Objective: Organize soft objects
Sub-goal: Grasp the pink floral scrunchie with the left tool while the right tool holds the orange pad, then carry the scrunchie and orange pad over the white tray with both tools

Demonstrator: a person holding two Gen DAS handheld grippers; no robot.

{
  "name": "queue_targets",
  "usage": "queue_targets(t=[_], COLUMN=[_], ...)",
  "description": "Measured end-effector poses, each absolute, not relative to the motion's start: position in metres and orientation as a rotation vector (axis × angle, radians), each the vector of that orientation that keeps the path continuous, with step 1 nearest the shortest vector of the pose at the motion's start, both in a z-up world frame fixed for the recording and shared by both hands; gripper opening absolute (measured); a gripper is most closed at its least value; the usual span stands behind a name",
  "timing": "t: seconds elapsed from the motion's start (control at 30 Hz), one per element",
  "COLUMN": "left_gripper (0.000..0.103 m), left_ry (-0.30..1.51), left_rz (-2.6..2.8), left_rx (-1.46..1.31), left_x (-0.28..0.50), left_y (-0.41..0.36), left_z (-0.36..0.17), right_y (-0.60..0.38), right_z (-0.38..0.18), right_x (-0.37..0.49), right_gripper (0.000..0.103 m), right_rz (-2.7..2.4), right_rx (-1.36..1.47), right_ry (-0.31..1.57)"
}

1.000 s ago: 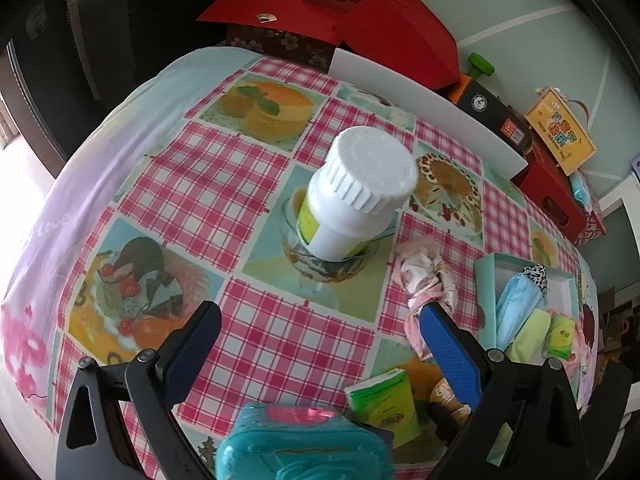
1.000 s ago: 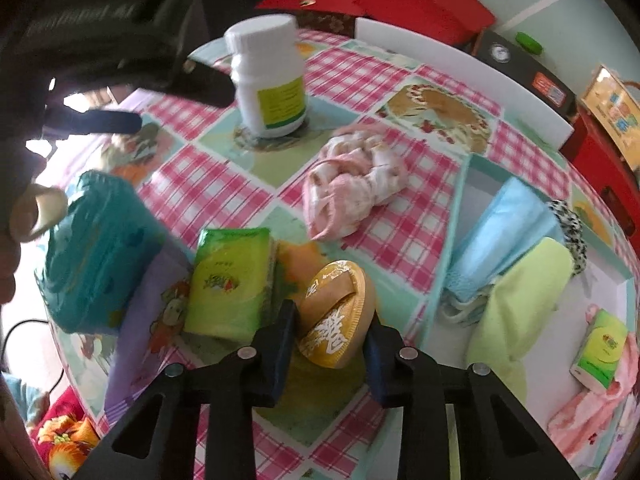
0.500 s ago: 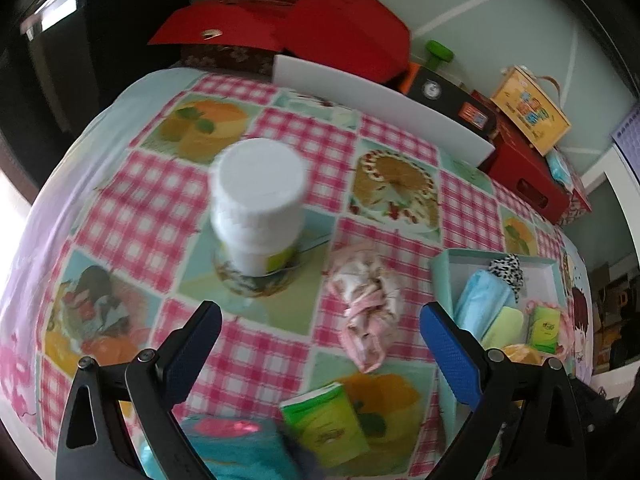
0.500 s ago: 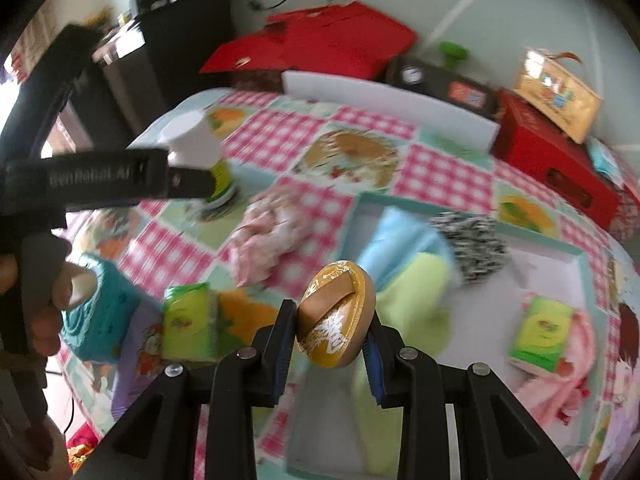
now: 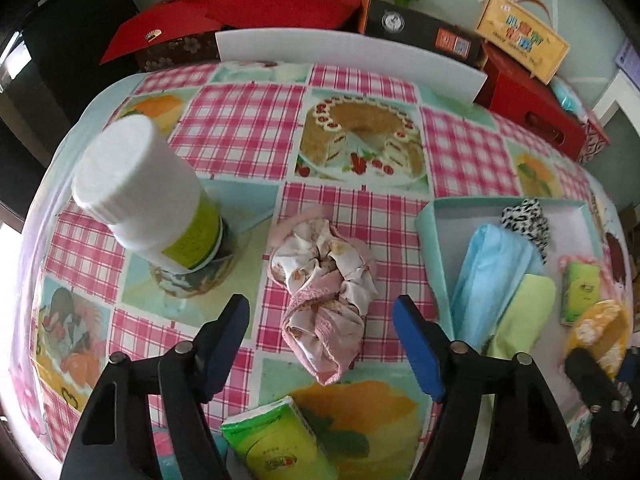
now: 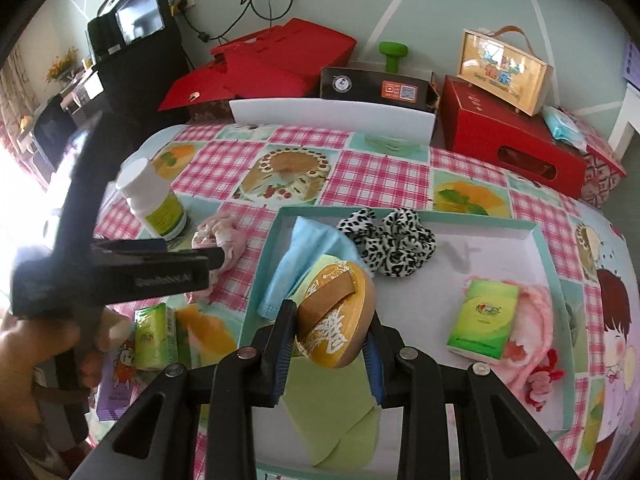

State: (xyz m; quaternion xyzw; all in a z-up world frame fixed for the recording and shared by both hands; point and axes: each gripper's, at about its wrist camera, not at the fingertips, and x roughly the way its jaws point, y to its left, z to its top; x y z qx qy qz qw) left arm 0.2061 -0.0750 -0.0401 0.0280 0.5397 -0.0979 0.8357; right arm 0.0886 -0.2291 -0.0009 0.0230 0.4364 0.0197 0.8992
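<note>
Black angular left tool (image 5: 321, 312) with blue pads (image 5: 416, 350), silver screws, bare-skinned left hand (image 6: 44, 350)

Pale green wall (image 6: 420, 0), black cabinet (image 6: 132, 64) at table's (image 6: 384, 168) far-left corner, daylight from left.

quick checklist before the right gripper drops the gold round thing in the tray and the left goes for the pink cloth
1. Right gripper firmly shut on the gold round pouch: ok.
2. Pouch is over the tray, not the tablecloth: ok.
3. Bare tray floor to set it on, between the leopard scrunchie and the green tissue pack: ok.
4. Left gripper open, jaws wide enough for the pink cloth: ok.
5. Cloth centred between the left jaws: ok.
6. White bottle clear of the left gripper's path: cannot tell, it stands close on the left side.
</note>
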Motion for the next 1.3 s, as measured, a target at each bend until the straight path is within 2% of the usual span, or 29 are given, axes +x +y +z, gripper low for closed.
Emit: queue_targets(t=[0.03, 0.1, 0.3, 0.5, 0.77, 1.3], left_gripper=[0.073, 0.061, 0.040, 0.029, 0.024, 0.024], left_ry=[1.149, 1.159, 1.177, 1.175, 1.167, 1.096], left_rz=[-0.204, -0.205, -0.205, -0.206, -0.205, -0.222], left_rx=[0.063, 0.059, 0.055, 0.057, 0.052, -0.011], left_x=[0.207, 0.209, 0.213, 0.211, 0.210, 0.199], left_y=[-0.076, -0.077, -0.077, -0.077, -0.078, -0.059], left_z=[-0.043, -0.047, -0.056, -0.057, -0.056, -0.024], right_y=[-0.230, -0.233, -0.240, -0.243, -0.248, -0.251], right_z=[-0.001, -0.002, -0.002, -0.001, -0.001, -0.002], right_x=[0.088, 0.088, 0.088, 0.086, 0.086, 0.086], right_gripper=[0.034, 0.034, 0.034, 0.034, 0.033, 0.034], right_rz=[0.040, 0.035, 0.025, 0.025, 0.021, 0.004], right_rx=[0.051, 0.062, 0.077, 0.086, 0.100, 0.116], right_ry=[0.903, 0.906, 0.909, 0.903, 0.904, 0.911])
